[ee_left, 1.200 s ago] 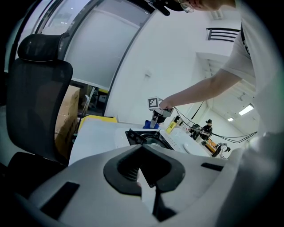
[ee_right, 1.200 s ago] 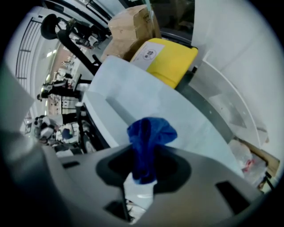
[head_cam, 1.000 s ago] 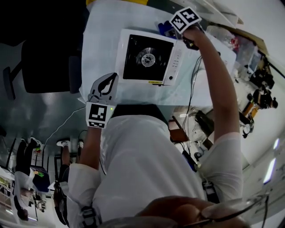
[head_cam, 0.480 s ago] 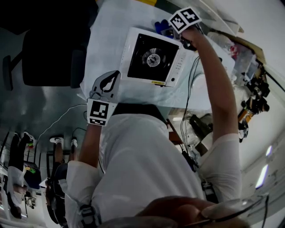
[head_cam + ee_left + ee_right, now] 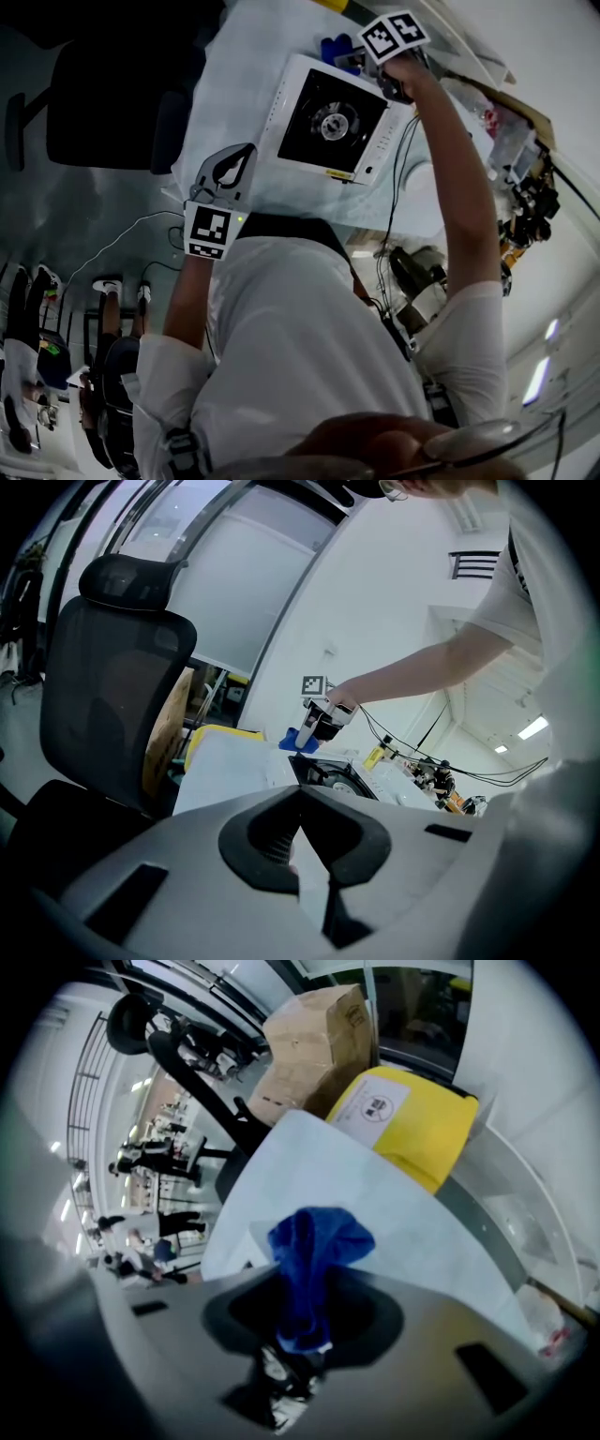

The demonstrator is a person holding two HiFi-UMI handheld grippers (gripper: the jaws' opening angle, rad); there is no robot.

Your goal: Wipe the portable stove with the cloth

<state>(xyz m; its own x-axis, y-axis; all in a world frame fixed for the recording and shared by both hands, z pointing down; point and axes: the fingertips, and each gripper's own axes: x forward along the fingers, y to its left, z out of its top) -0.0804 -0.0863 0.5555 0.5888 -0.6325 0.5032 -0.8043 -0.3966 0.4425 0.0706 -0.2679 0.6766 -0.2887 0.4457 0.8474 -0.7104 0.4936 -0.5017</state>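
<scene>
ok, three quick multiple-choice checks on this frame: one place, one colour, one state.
1. Where is the cloth?
A on the burner
B in the right gripper's jaws
C on the chair

2. Cloth colour?
A yellow
B white
C blue

3. Left gripper?
A holding nothing, off the stove
B shut on the cloth
C pressing on the burner

Answers:
1 B: the right gripper view shows the cloth clamped in the jaws.
2 C: it shows blue in that view and the head view.
3 A: its jaws meet on nothing, and the stove lies ahead of it.
</scene>
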